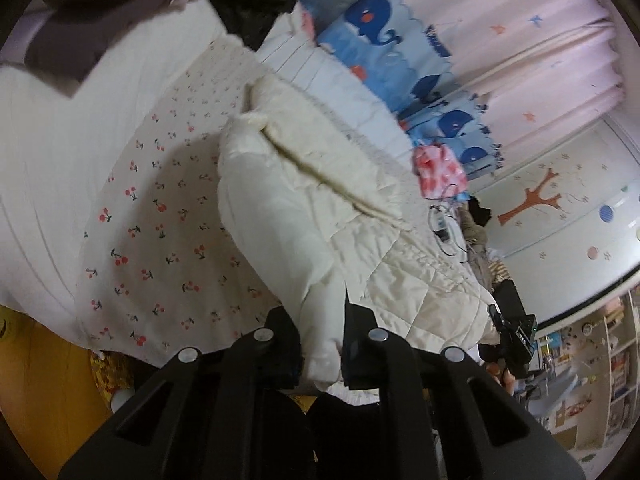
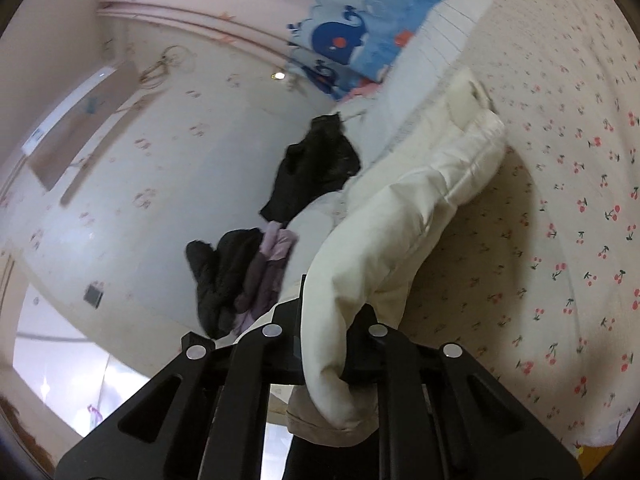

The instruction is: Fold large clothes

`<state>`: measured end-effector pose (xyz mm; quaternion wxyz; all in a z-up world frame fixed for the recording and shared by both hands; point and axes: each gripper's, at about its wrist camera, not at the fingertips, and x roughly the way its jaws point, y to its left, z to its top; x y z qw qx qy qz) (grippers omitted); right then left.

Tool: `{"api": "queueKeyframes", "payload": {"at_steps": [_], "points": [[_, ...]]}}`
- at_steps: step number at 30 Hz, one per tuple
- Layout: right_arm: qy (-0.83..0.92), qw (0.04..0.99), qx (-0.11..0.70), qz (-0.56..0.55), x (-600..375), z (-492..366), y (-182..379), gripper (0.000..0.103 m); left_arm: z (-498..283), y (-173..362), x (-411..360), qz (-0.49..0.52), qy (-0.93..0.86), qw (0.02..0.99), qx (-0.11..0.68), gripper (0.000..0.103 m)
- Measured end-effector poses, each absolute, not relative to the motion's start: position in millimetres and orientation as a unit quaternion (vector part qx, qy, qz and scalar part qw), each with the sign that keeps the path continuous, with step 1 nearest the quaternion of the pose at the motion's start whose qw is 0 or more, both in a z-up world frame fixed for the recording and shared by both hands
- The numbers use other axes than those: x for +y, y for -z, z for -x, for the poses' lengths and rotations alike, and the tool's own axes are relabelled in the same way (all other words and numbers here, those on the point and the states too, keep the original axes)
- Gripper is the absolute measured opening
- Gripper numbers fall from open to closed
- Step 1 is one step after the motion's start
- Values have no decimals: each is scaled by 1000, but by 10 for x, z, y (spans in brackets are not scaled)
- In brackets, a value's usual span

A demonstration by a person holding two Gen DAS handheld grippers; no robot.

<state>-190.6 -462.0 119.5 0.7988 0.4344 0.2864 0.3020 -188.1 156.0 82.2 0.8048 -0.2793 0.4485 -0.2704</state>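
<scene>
A bed fills most of both views, covered with a white sheet printed with small red cherries (image 1: 160, 240) and a plain white striped cover (image 1: 40, 184) at the left of the left-wrist frame. Along its far edge lies a blue whale-print quilt (image 1: 384, 28), and behind it hang pale pink curtains (image 1: 520, 40) scattered with little stars. At right, a cream wall carries an orange tree decal (image 1: 532, 200) and coloured dots. Shelving (image 1: 616, 360) crowded with small items (too blurred to name) sits at lower right. A wooden floor (image 1: 36, 392) shows at lower left. In the right-wrist view, a patterned wall (image 2: 160, 184) spans the left half, with a dark wall plate (image 2: 93, 295) low on it.
</scene>
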Motion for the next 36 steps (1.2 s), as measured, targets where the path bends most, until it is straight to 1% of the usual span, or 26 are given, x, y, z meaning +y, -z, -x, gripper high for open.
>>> {"api": "queueKeyframes", "payload": {"at_steps": [5, 8, 11, 13, 14, 15, 18, 21, 24, 26, 32, 36], "points": [[-311, 803, 286, -419, -4692, 2351, -1243, 11, 2287, -819, 1785, 270, 286, 804, 445, 14], [-302, 807, 304, -407, -4731, 2622, -1051, 11, 2512, -623, 1910, 262, 290, 798, 458, 14], [-282, 795, 328, -424, -4815, 2854, -633, 11, 2625, -242, 1974, 251, 272, 789, 491, 15], [-268, 784, 339, -446, -4885, 2946, -402, 12, 2676, -9, 2045, 256, 254, 783, 508, 17], [-262, 778, 343, -457, -4920, 2986, -296, 12, 2714, 97, 2092, 266, 248, 779, 512, 20], [-255, 772, 345, -468, -4961, 3032, -175, 12, 2754, 175, 2142, 275, 241, 776, 513, 27], [-244, 764, 355, -481, -4996, 3099, 27, 12, 2918, 305, 2271, 292, 230, 775, 510, 33], [-235, 757, 363, -489, -4986, 3139, 169, 14, 3078, 363, 2411, 294, 208, 779, 512, 39], [-228, 750, 368, -500, -4982, 3164, 276, 18, 3213, 414, 2593, 307, 186, 783, 508, 40], [-222, 747, 371, -505, -4975, 3178, 342, 18, 3278, 445, 2737, 324, 176, 783, 501, 43], [-214, 743, 371, -514, -4971, 3209, 391, 19, 3469, 413, 2960, 345, 163, 791, 479, 44], [-210, 744, 371, -514, -4961, 3235, 369, 21, 3536, 365, 3047, 354, 156, 795, 467, 50]]}}
